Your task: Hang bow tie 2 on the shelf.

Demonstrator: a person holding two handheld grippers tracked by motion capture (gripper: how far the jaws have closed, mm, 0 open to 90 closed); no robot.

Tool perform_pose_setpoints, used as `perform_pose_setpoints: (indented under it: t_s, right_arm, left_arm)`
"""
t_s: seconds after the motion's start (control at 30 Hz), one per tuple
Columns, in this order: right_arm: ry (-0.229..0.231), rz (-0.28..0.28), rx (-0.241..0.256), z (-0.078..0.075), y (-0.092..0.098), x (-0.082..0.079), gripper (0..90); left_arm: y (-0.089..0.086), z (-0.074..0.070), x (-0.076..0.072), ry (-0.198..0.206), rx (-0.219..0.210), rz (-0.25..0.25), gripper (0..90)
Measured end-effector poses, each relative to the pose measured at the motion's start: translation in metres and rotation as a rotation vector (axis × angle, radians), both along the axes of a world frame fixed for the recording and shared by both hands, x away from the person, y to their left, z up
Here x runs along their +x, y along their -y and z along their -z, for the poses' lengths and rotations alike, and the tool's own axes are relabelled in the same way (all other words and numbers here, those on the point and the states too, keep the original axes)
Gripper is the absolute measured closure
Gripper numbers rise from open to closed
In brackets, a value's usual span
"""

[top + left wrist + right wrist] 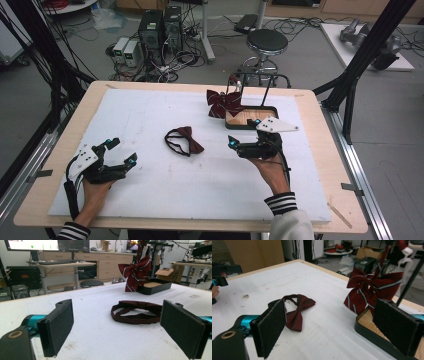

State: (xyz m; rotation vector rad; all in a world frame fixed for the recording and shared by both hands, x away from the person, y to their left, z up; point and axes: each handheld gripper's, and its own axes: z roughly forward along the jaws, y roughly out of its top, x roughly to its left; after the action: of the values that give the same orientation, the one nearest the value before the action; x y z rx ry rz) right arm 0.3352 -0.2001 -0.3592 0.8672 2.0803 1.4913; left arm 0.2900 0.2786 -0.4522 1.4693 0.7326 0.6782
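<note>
A plain dark red bow tie [185, 140] [137, 311] [297, 310] with its neck strap lies flat near the middle of the white mat. A larger striped red bow [222, 102] [136, 272] [372, 291] hangs from a black wire stand over a black tray [247, 119] [155, 287] [372, 338] with a wooden floor. My left gripper [121, 152] [115, 332] is open at the front left, well short of the bow tie. My right gripper [245, 132] [332, 327] is open between the bow tie and the tray, holding nothing.
The white mat [150, 190] covers most of a wooden table [310, 100]. Behind the table stand a black stool [267, 42], computer towers [160, 30] and loose cables. Black frame posts [365, 45] rise at both sides.
</note>
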Motion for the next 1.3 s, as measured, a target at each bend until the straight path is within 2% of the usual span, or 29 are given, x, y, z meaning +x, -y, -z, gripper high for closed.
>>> perform_pose_setpoints:
  t_s: [0.1,0.27,0.67,0.9,1.03,1.1,1.3]
  right_arm:
    - [-0.032,-0.015,-0.020,-0.004,-0.009,0.008,10.9]
    - [-0.038,-0.024,-0.058,-0.009,-0.025,0.019,10.9]
    - [-0.120,-0.081,-0.109,-0.013,-0.063,0.047,10.9]
    - [-0.154,-0.112,-0.148,-0.018,-0.090,0.060,10.9]
    - [-0.171,-0.127,-0.178,-0.018,-0.105,0.066,11.0]
    - [-0.188,-0.131,-0.190,-0.016,-0.110,0.069,11.0]
    - [-0.251,-0.137,-0.246,-0.010,-0.126,0.076,11.0]
  left_arm:
    - [0.001,0.000,0.001,0.003,-0.003,0.004,12.3]
    - [0.003,0.000,0.002,0.007,-0.005,0.009,12.3]
    - [0.006,-0.001,0.001,0.008,0.006,0.036,12.3]
    - [0.006,0.000,0.002,0.008,0.006,0.031,12.3]
    - [0.006,0.000,0.002,0.010,0.015,0.034,12.3]
    - [0.005,0.000,0.002,0.008,0.005,0.032,12.3]
    - [0.006,0.000,0.002,0.008,0.013,0.033,12.3]
